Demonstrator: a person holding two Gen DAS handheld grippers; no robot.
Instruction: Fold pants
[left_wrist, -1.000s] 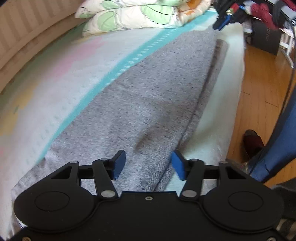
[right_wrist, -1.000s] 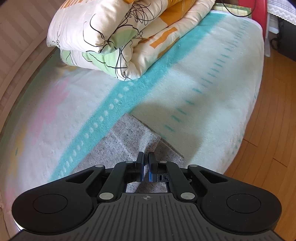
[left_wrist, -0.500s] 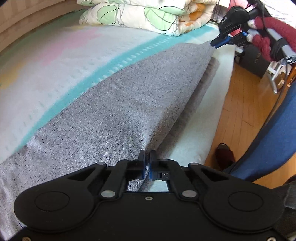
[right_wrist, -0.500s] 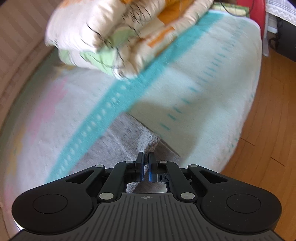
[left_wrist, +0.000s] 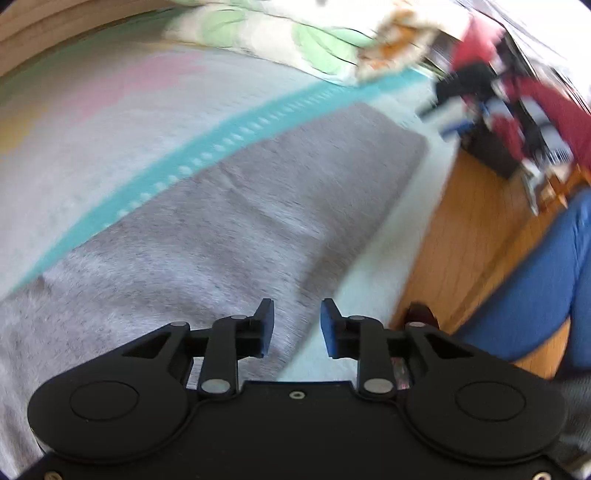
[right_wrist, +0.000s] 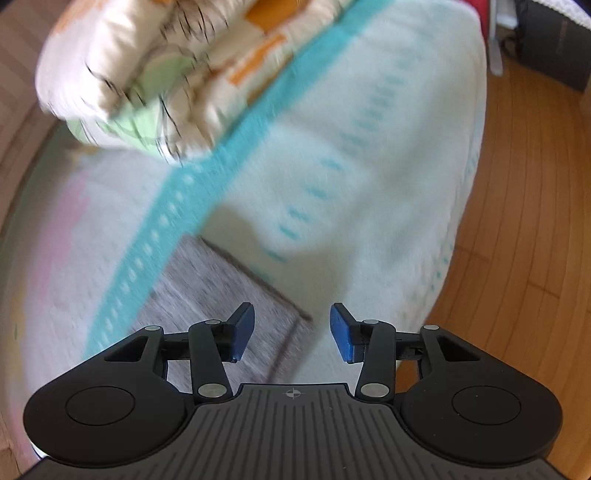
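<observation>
Grey pants (left_wrist: 229, 221) lie flat and lengthwise on the bed, folded along their length, with the near edge toward the floor side. My left gripper (left_wrist: 297, 326) hovers over that near edge; its jaws are opening and nothing is pinched between them. In the right wrist view the far end of the pants (right_wrist: 221, 291) lies under my right gripper (right_wrist: 291, 330). Its jaws are opening too, with the cloth's corner below the gap and not gripped. Both views are blurred.
The bed blanket (left_wrist: 110, 122) is pale with a teal stripe (right_wrist: 207, 184). A folded floral quilt (right_wrist: 159, 70) sits at the bed's far side. Wooden floor (right_wrist: 524, 221) runs along the right. A person's blue trouser leg (left_wrist: 535, 288) and dark shoe (left_wrist: 421, 314) stand beside the bed.
The left gripper shut on the pants' edge half a second ago and has since let go. The right gripper, shut on the far end before, has released it. The pants now lie flat.
</observation>
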